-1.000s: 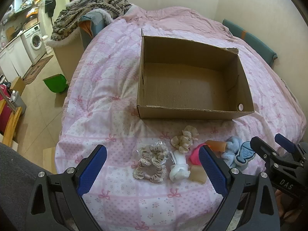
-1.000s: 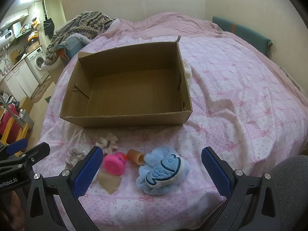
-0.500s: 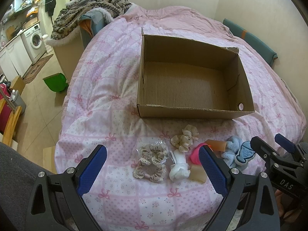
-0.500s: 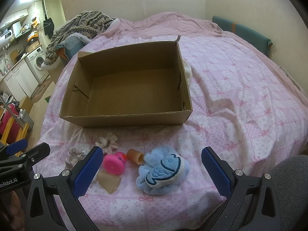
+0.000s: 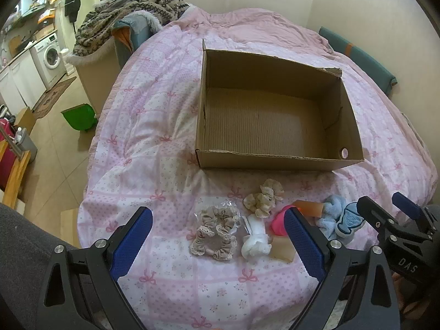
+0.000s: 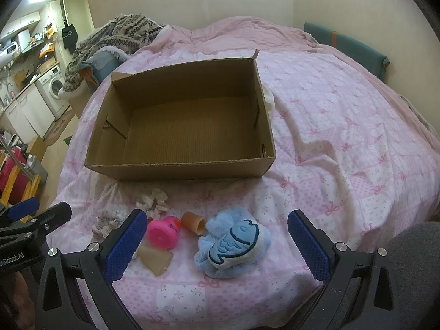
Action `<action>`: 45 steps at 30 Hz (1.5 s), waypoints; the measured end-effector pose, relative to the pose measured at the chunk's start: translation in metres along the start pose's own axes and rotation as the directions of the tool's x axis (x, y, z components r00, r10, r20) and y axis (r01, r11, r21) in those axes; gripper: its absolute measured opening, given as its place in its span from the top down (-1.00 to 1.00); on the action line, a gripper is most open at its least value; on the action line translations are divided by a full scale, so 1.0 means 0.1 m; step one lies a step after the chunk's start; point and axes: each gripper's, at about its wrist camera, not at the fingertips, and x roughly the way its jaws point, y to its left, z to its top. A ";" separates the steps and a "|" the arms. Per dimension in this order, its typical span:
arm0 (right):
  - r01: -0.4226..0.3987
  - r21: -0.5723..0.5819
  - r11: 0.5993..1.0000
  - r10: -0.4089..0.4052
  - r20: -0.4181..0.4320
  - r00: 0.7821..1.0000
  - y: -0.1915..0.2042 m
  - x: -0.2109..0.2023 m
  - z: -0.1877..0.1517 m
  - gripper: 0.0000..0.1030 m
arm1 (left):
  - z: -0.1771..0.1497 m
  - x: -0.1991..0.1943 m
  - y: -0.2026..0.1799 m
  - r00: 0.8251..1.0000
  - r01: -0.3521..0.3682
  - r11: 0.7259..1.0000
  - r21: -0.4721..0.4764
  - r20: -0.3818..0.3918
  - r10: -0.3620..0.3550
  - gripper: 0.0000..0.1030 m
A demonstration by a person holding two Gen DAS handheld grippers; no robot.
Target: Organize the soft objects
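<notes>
An open cardboard box (image 5: 277, 162) (image 6: 178, 167) sits empty on the pink bed. In front of it lie small soft items: a beige scrunchie in a clear wrapper (image 5: 214, 232), a second beige scrunchie (image 5: 264, 196) (image 6: 152, 202), a white rolled cloth (image 5: 255, 238), a pink round toy (image 6: 163, 232), a tan cup (image 6: 194, 221), a tan flat piece (image 6: 155, 258) and a blue fish plush (image 6: 233, 243) (image 5: 341, 218). My left gripper (image 5: 220, 244) is open and empty, just short of the scrunchie. My right gripper (image 6: 217, 250) is open and empty around the plush's near side.
The bed's left edge (image 5: 90, 148) drops to a tiled floor with a green bin (image 5: 79, 117). A patterned blanket (image 5: 129, 5) lies on a chair at the back left. A teal cushion (image 6: 346, 46) lines the right wall.
</notes>
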 end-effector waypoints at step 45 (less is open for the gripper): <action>-0.015 0.044 0.999 0.017 -0.028 0.999 -0.06 0.02 0.04 -1.00 | 0.03 0.00 0.03 1.000 0.006 1.000 -0.016 -0.018 -0.006 -0.86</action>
